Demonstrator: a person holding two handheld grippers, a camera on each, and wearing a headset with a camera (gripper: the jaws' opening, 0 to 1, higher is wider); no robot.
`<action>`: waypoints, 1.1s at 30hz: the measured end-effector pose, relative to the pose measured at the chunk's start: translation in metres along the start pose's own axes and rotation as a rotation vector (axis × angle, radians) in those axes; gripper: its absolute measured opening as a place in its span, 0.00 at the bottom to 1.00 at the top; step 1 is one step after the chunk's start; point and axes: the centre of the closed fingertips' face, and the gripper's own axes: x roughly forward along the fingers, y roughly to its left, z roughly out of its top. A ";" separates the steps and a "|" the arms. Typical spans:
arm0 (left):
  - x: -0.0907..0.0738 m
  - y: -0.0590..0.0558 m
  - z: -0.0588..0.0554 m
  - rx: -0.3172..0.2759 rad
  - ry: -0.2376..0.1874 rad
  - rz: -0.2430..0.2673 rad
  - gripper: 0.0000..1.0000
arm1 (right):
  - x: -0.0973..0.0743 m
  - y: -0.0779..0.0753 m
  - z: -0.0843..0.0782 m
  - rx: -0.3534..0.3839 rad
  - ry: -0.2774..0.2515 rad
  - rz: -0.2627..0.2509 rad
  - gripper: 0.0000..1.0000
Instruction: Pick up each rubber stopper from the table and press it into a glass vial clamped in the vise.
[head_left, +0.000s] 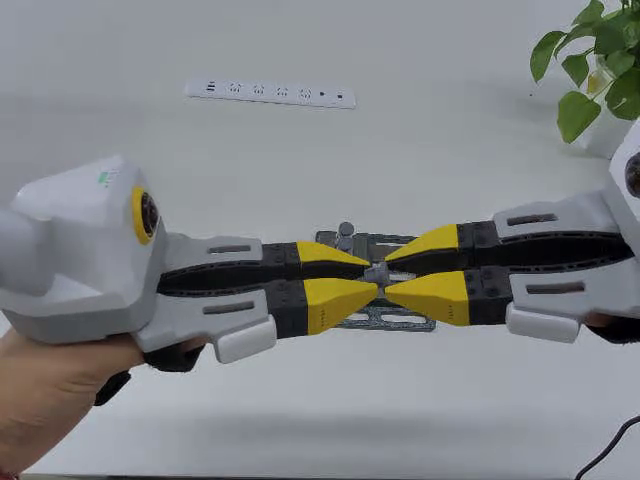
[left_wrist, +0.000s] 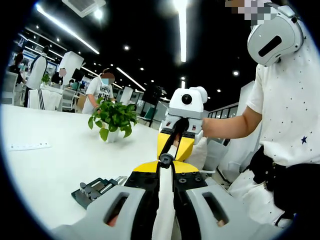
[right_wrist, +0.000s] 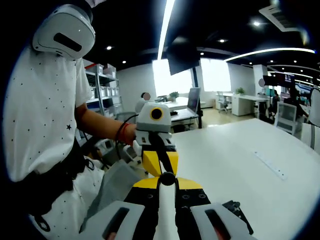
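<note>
Rubber stopper held just above the vise on the worktop, pinched at once by left gripper and right gripper jaws; best to free one pair, then lower it squarely.
</note>
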 end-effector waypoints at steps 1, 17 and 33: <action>0.000 0.000 0.000 0.002 -0.002 0.002 0.05 | 0.000 -0.001 0.000 0.003 0.001 0.000 0.06; -0.024 0.022 -0.007 0.035 0.004 0.103 0.14 | 0.003 -0.016 -0.012 0.017 0.092 -0.001 0.06; -0.048 0.047 -0.051 0.175 0.191 0.232 0.43 | 0.016 -0.078 -0.049 -0.036 0.372 -0.050 0.06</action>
